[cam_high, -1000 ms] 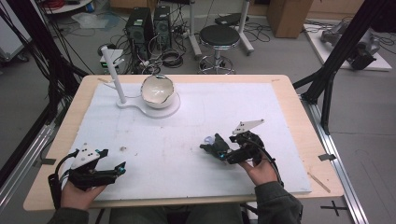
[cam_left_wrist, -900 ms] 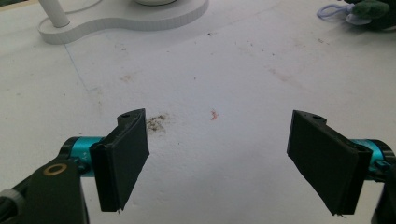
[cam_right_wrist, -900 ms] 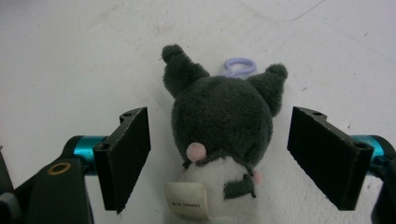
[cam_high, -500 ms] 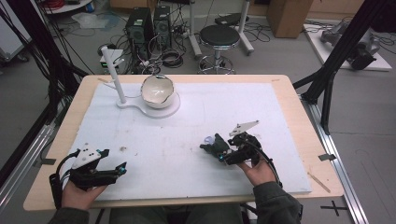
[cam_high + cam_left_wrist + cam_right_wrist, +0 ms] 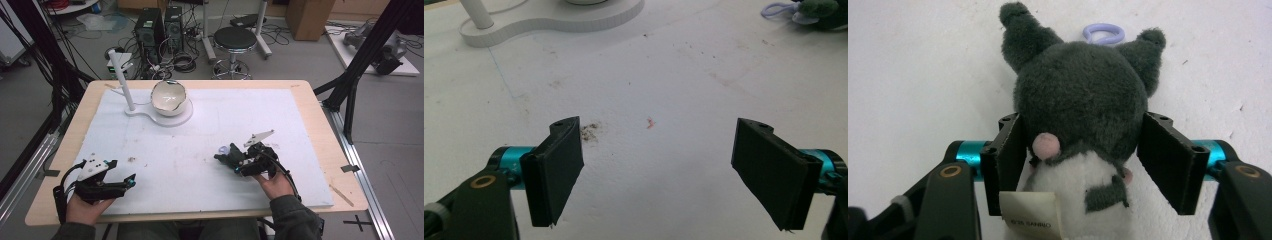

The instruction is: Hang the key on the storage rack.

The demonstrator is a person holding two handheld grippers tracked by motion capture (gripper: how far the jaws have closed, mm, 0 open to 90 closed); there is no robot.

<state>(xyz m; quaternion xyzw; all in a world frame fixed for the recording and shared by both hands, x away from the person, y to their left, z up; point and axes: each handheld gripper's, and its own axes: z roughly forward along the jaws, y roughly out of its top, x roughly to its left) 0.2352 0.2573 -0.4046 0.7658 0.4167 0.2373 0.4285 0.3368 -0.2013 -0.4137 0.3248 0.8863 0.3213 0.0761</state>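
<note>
High view: right gripper (image 5: 223,154) low on the white mat (image 5: 200,165), jaws pointing away from the person, a small dark plush toy (image 5: 226,151) at their tips with its lilac loop just past them. Jaws have just been closing with the plush between them. Left gripper (image 5: 127,181) rests near the mat's near left corner, nothing at its tips. Well beyond both grippers: white stand (image 5: 131,95) with an upright post, and a cracked white bowl-like shell (image 5: 168,97) on its base.

Left gripper view: jaws spread wide, bare mat between them, a tiny red speck (image 5: 650,122) and a dirt smudge (image 5: 589,132) just ahead of the left pad. Stand base (image 5: 549,20) far ahead; plush (image 5: 821,9) far ahead to the right.

Right gripper view: dark grey plush toy (image 5: 1083,105), white body, pink spot, lies between the jaws, head and two ears sticking out beyond the tips. Both pads sit against its sides, pinching it. Lilac loop (image 5: 1104,33) past the head. Paper tag (image 5: 1029,210) hangs near the left jaw's base.
</note>
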